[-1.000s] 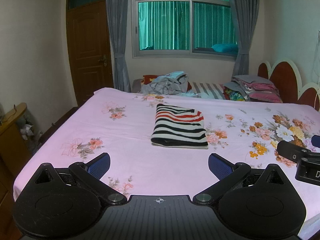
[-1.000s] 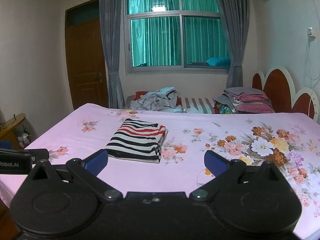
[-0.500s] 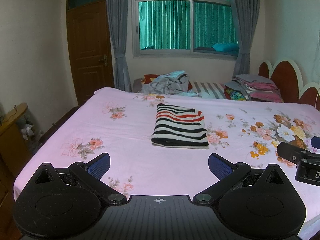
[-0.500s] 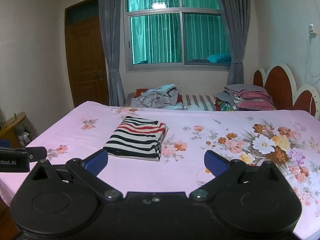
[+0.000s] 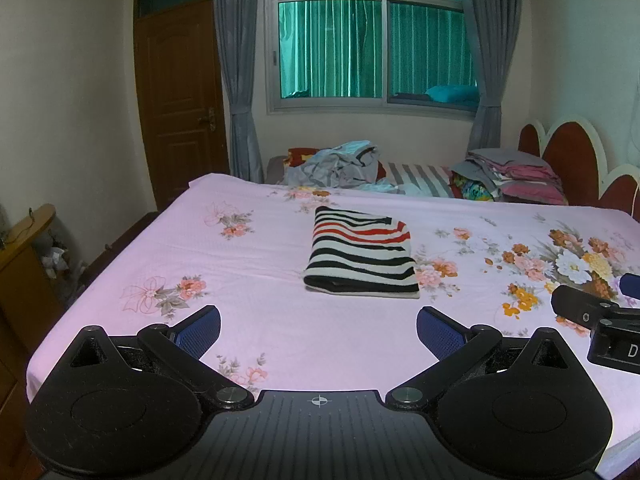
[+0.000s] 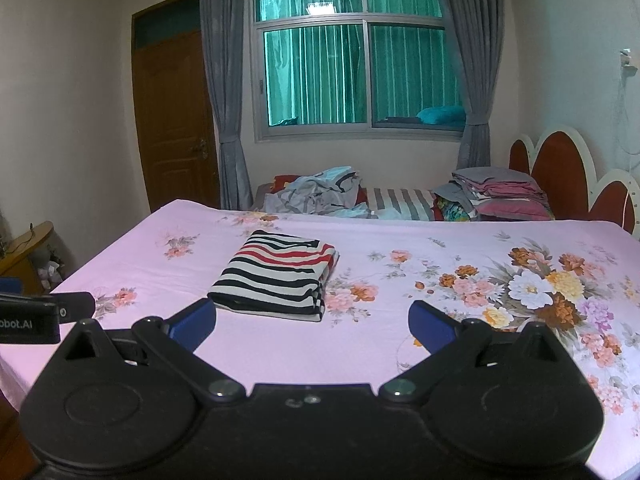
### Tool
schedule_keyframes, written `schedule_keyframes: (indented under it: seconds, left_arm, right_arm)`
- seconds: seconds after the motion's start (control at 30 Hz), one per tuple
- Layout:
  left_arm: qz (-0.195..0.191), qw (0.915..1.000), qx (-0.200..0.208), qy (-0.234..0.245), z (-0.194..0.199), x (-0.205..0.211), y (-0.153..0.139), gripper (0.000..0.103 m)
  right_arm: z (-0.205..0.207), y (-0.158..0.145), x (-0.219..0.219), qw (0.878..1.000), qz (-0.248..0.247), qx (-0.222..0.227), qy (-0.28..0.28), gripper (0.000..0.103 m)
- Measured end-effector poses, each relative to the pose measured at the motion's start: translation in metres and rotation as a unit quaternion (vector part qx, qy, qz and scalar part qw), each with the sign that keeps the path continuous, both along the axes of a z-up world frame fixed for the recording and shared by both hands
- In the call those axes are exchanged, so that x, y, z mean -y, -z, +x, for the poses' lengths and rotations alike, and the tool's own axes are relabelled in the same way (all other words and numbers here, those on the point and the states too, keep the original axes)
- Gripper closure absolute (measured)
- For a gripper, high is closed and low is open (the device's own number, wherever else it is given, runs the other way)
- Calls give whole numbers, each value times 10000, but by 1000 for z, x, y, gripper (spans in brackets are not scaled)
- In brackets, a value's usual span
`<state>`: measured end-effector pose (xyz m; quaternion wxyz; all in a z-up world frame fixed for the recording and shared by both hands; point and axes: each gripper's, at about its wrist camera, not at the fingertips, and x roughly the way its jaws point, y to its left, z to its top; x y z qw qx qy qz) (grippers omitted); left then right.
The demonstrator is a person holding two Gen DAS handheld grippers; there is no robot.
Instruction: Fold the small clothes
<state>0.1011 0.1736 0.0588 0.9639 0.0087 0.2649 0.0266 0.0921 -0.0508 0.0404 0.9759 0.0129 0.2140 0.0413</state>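
**A:** Where is the garment, and what shape is it in?

**B:** A striped top (image 5: 360, 256), black and white bands with a few red ones, lies folded into a compact rectangle on the pink floral bedsheet (image 5: 248, 308). It sits around the middle of the bed, somewhat nearer the far edge than the near one. Its edges look squared, so I judge this fold finished.

**A:** Is either tool touching it?

**B:** No. The left gripper (image 5: 318, 330) hovers over the near edge of the bed with its blue pads spread wide and nothing between them. The right gripper (image 6: 311, 322) does the same just beside it, also spread and empty. Both stand well apart from the top, which suggests it has been let go and left to rest.

**A:** What surrounds it?

**B:** Beyond the far edge of the bed lies a crumpled heap of grey and pale blue clothes (image 5: 336, 162), probably waiting to be folded. Toward the far right corner, by the red scalloped headboard (image 5: 568, 160), sits a neat stack of folded pink and grey items (image 5: 516, 178). That stack seems the likely home for finished pieces.

**A:** And behind that?

**B:** A curtained window (image 5: 372, 48) and a brown door (image 5: 178, 96).
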Motion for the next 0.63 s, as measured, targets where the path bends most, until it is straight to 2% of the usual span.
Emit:
schedule_keyframes:
  seconds: [0.5, 0.63]
  left_arm:
    - [15, 9999, 79, 85, 8, -4, 7, 0]
    - [-28, 9999, -96, -6, 23, -9, 12, 0]
  right_arm:
    - [5, 2, -3, 10000, -24, -72, -33, 0]
    - [8, 6, -1, 9999, -45, -152, 2, 0]
